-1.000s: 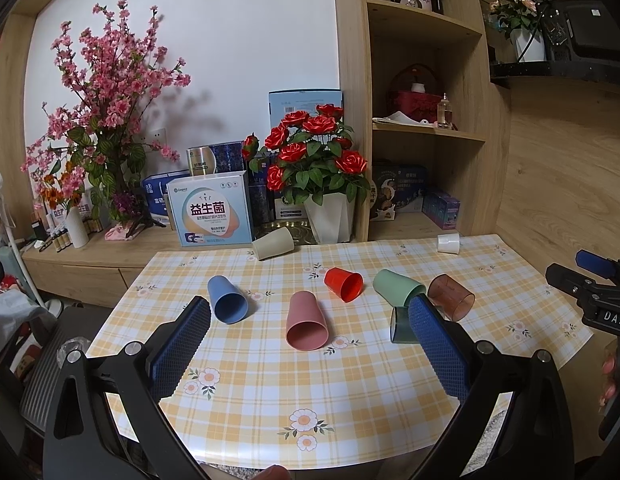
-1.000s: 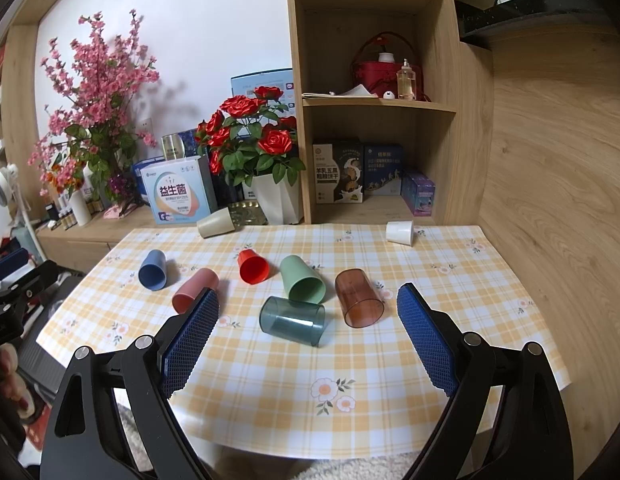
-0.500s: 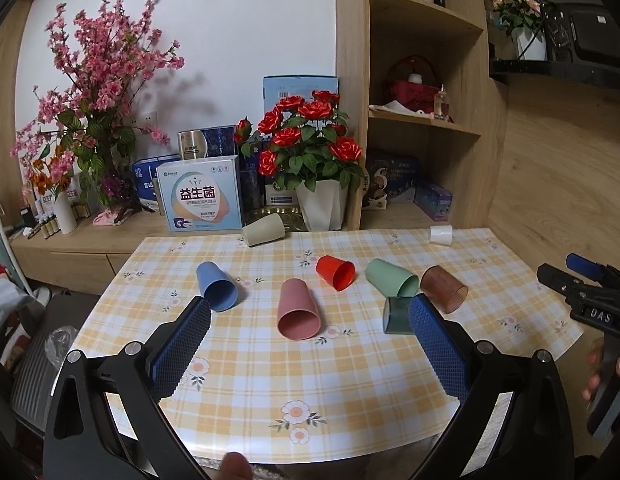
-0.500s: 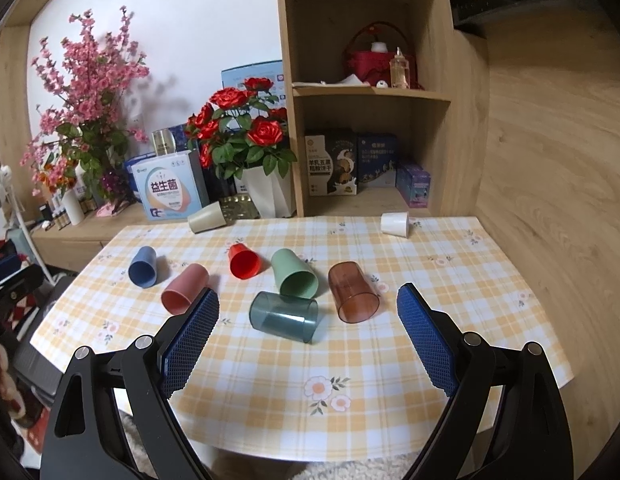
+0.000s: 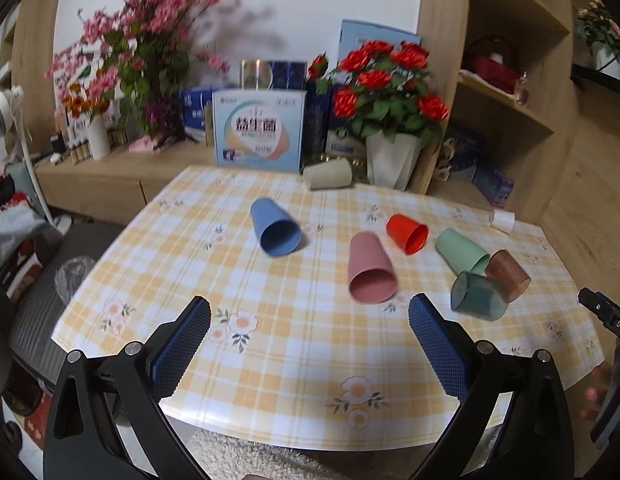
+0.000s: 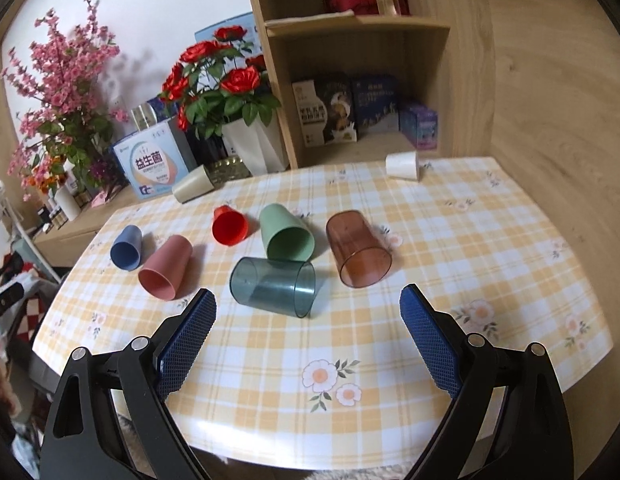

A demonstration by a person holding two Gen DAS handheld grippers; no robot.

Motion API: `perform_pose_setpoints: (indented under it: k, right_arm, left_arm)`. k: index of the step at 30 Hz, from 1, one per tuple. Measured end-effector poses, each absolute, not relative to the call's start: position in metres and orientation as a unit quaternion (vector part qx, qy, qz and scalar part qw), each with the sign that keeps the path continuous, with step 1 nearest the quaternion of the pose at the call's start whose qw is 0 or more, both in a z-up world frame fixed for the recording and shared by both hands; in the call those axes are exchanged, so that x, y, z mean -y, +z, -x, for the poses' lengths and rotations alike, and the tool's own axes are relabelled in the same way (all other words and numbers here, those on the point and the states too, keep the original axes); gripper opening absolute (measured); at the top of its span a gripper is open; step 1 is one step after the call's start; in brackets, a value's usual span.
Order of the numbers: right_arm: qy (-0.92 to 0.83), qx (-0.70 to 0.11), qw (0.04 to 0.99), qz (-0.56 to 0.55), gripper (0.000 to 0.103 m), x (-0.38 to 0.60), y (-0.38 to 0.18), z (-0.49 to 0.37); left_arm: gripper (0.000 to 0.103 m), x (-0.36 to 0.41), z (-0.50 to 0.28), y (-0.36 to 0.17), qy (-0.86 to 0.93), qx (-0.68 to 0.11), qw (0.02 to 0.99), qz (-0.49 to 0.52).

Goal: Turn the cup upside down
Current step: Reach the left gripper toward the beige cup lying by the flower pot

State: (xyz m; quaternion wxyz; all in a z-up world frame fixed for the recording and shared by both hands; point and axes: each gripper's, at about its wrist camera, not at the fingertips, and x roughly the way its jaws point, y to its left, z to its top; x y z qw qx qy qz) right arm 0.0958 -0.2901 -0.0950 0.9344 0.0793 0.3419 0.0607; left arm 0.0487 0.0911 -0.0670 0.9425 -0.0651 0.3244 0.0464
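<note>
Several cups lie on their sides on the checked table (image 6: 489, 264): a blue cup (image 5: 274, 227), a pink cup (image 5: 369, 268), a red cup (image 5: 407, 233), a green cup (image 6: 285, 233), a clear teal cup (image 6: 274, 286), a clear brown cup (image 6: 357, 248), a beige cup (image 5: 327, 174) and a small white cup (image 6: 402, 165). My left gripper (image 5: 309, 322) is open and empty above the table's near edge, short of the pink cup. My right gripper (image 6: 308, 312) is open and empty, just in front of the teal cup.
A white pot of red roses (image 6: 254, 144) and boxes (image 5: 258, 135) stand behind the table's far edge. A wooden shelf unit (image 6: 365, 80) rises at the back right. Pink blossoms (image 5: 150, 40) stand on a low sideboard at the left.
Both grippers have moved forward and tilted down toward the table, so the cups look nearer. The left view has swung leftward. Both grippers stay open.
</note>
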Motion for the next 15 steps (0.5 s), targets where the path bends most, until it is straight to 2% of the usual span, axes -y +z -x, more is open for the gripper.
perform_pose_setpoints:
  k: [7, 15]
  right_arm:
    - [0.074, -0.371, 0.922, -0.078, 0.090, 0.284, -0.114, -0.119]
    - [0.071, -0.378, 0.920, -0.078, 0.090, 0.287, -0.119, -0.146]
  left_arm:
    - [0.091, -0.108, -0.073, -0.082, 0.038, -0.337, 0.940, 0.045]
    - [0.091, -0.117, -0.124, -0.074, 0.031, -0.333, 0.942, 0.023]
